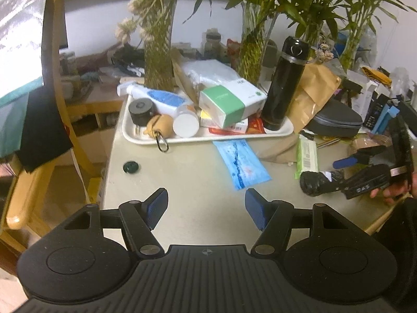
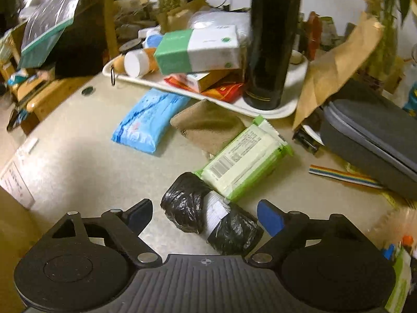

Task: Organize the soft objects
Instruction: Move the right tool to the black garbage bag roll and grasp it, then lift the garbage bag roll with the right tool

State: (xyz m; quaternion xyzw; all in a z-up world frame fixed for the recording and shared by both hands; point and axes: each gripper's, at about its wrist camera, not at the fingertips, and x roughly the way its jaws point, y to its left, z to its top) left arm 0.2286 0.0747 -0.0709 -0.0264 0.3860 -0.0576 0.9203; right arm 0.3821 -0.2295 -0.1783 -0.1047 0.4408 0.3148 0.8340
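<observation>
Left wrist view: my left hand-held gripper (image 1: 206, 210) hovers spread and empty over bare worktop (image 1: 182, 182); ahead, the blue wipes pack (image 1: 241, 163) lies loose before the tray (image 1: 208, 137) crowded with boxes and a flask (image 1: 284, 83).

Right wrist view: my right hand-held gripper (image 2: 204, 217), fingers apart, straddles the black bag roll (image 2: 211, 215); green pack (image 2: 247, 159) just beyond. Sorting looks barely begun.

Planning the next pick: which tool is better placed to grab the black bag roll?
Right. The right tool is open with the black bag roll lying between its fingers, while the left tool is open over bare table, away from the roll.
</observation>
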